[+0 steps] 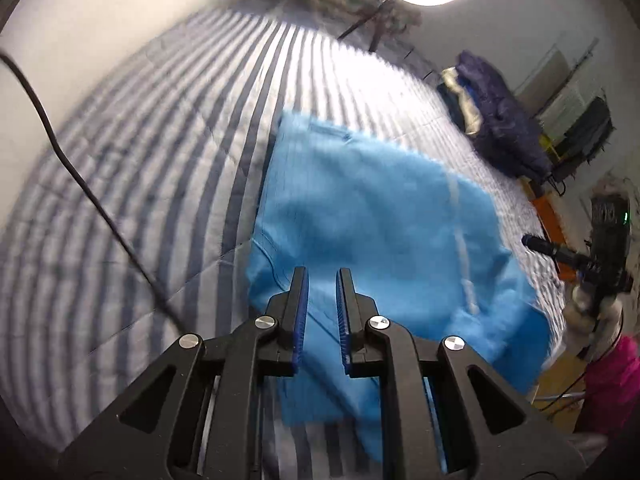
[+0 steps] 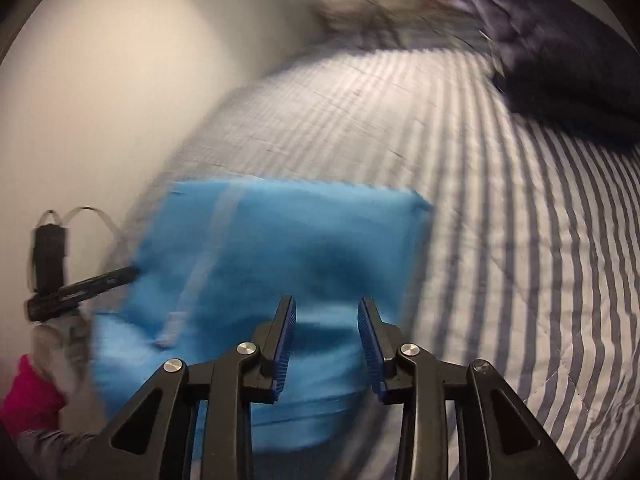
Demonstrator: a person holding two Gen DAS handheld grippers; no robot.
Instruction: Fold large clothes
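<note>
Blue garment [image 1: 372, 216] lies folded on the striped bedcover [image 1: 160, 152], near its front edge. My left gripper [image 1: 322, 276] hangs above it, jaws slightly apart, nothing btwn them; right gripper [image 2: 326, 304] spread wider, also empty. Frames are blurry, so prob. one fold is done. Next I'd pinch both near corners evenly w/ matching height, then carry over flat.

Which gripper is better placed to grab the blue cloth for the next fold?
Probably the left gripper. It points at the blue cloth's side edge, an easy place to pinch. The right gripper hangs open over the cloth's middle, away from any edge.
</note>
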